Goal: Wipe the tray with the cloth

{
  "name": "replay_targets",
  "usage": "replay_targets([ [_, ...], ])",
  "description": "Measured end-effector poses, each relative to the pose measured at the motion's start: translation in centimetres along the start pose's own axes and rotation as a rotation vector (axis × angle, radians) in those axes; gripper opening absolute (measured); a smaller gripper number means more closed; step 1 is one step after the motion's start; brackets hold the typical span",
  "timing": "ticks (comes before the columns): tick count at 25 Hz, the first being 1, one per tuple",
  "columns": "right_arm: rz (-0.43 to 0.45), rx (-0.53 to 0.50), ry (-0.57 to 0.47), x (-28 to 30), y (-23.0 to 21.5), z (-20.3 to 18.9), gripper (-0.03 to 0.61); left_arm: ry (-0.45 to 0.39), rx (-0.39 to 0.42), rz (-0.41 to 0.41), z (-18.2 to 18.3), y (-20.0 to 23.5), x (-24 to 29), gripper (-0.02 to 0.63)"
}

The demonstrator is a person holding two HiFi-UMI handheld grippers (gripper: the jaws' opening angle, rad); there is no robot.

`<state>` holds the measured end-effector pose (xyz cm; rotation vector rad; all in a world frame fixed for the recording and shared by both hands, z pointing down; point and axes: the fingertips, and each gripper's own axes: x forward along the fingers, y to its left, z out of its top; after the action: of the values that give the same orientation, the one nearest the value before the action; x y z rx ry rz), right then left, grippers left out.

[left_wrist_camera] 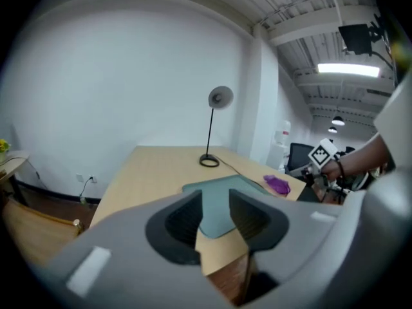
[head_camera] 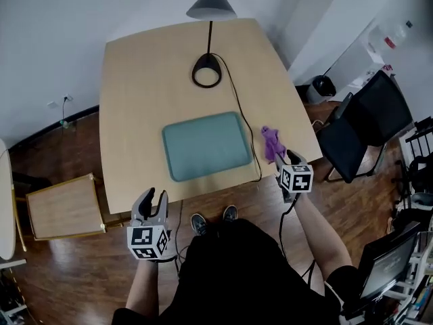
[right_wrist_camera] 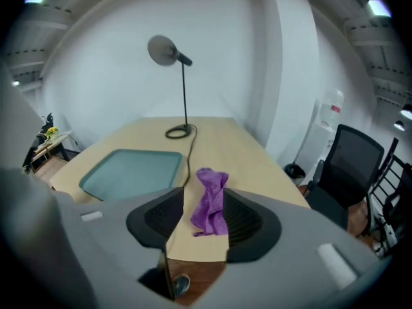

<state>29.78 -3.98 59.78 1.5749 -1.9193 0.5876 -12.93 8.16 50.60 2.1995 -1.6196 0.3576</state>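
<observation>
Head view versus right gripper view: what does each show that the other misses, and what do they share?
Only the head view: the left gripper, open at the near edge of the table, the person's shoes, and a low wooden stand on the floor.
Only the right gripper view: how the right gripper stands, with its jaws apart, framing the cloth, which lies loose on the table.
Both: the table, tray, cloth, lamp and its cord.

The tray point(head_camera: 206, 145) is showing pale teal, the cloth point(head_camera: 272, 143) vivid purple — both standing out against the light-wood tabletop point(head_camera: 142, 73); the lamp point(head_camera: 210, 5) is looking dark grey to black.
</observation>
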Motion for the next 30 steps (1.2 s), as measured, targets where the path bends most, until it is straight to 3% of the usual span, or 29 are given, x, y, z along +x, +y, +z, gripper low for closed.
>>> replay_targets([
  [3, -0.017, 0.026, 0.147, 6.0, -1.7, -2.3, 0.234, 0.054, -0.016, 0.023, -1.3, 1.6, 1.5, 0.152],
  [6, -0.029, -0.014, 0.22, 9.7, -2.4, -3.0, 0.247, 0.127, -0.03, 0.041, -2.6, 2.5, 3.3, 0.152],
  [7, -0.034, -0.029, 0.223, 10.4, -2.6, -3.0, 0.211, 0.149, -0.043, 0.046, -2.9, 2.7, 4.0, 0.152],
  [8, -0.04, -0.042, 0.219, 10.9, -3.0, -2.9, 0.105, 0.168, -0.059, 0.052, -3.2, 3.1, 4.8, 0.152],
  [9, -0.041, -0.051, 0.205, 11.2, -3.3, -2.8, 0.09, 0.188, -0.074, 0.059, -3.6, 3.5, 5.6, 0.152],
  [14, 0.047, -0.034, 0.065, 10.8, -0.6, 1.5, 0.081, 0.333, -0.108, 0.122, -6.7, 6.0, 9.7, 0.152],
  [18, 0.17, 0.013, 0.057, 12.0, 3.4, 5.3, 0.083, 0.456, -0.194, 0.134, -9.7, 6.0, 12.4, 0.151],
  [22, 0.209, -0.061, 0.093, 13.9, 7.1, 7.6, 0.083, 0.542, -0.15, 0.109, -11.3, 5.2, 13.4, 0.144],
  [24, 0.199, -0.106, 0.127, 15.1, 8.5, 7.8, 0.083, 0.578, -0.114, 0.082, -11.8, 4.9, 13.4, 0.061],
  [26, 0.177, -0.143, 0.17, 16.4, 9.3, 7.5, 0.083, 0.591, -0.107, 0.05, -11.8, 4.5, 13.6, 0.027],
  [30, 0.131, -0.136, 0.254, 17.9, 11.0, 6.2, 0.083, 0.602, -0.106, -0.009, -11.9, 3.8, 13.8, 0.023],
])
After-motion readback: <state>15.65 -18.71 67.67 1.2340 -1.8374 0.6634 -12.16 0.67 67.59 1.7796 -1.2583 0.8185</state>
